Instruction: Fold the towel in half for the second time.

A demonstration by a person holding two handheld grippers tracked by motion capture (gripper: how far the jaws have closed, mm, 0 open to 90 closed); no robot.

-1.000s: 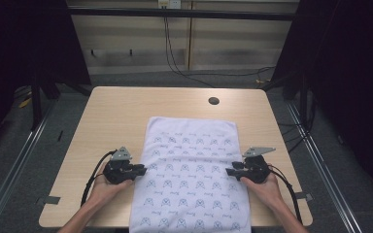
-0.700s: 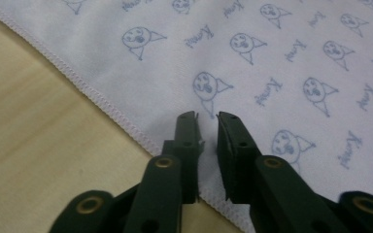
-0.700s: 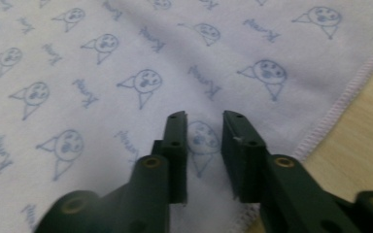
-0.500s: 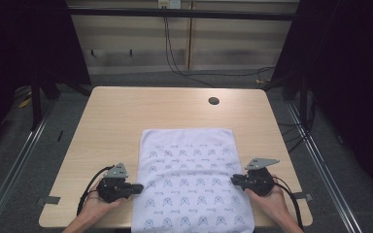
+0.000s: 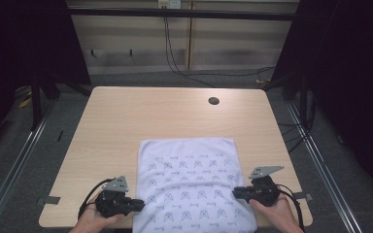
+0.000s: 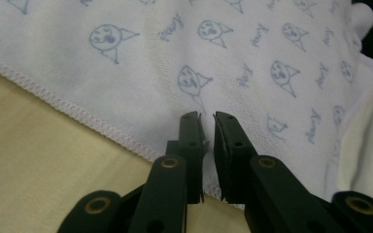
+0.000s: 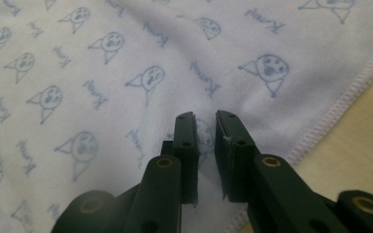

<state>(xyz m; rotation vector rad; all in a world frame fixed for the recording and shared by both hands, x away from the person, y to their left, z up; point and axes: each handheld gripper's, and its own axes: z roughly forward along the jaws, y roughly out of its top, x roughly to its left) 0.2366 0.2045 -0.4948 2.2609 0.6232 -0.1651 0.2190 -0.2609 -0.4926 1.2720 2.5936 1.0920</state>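
White printed towel (image 5: 192, 187) pinched at both side hems by left gripper (image 5: 135, 205) and right gripper (image 5: 238, 193), fingers nearly closed; could slip off bench (image 5: 126, 121) if dragged unevenly.

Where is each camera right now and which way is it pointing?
High view: above the near side, looking forward and down on the table; both hands, left gripper and right gripper show.
Left gripper view: along its near-shut jaws at the towel hem.
Right gripper view: likewise, near the opposite hem.
All views share the printed towel.
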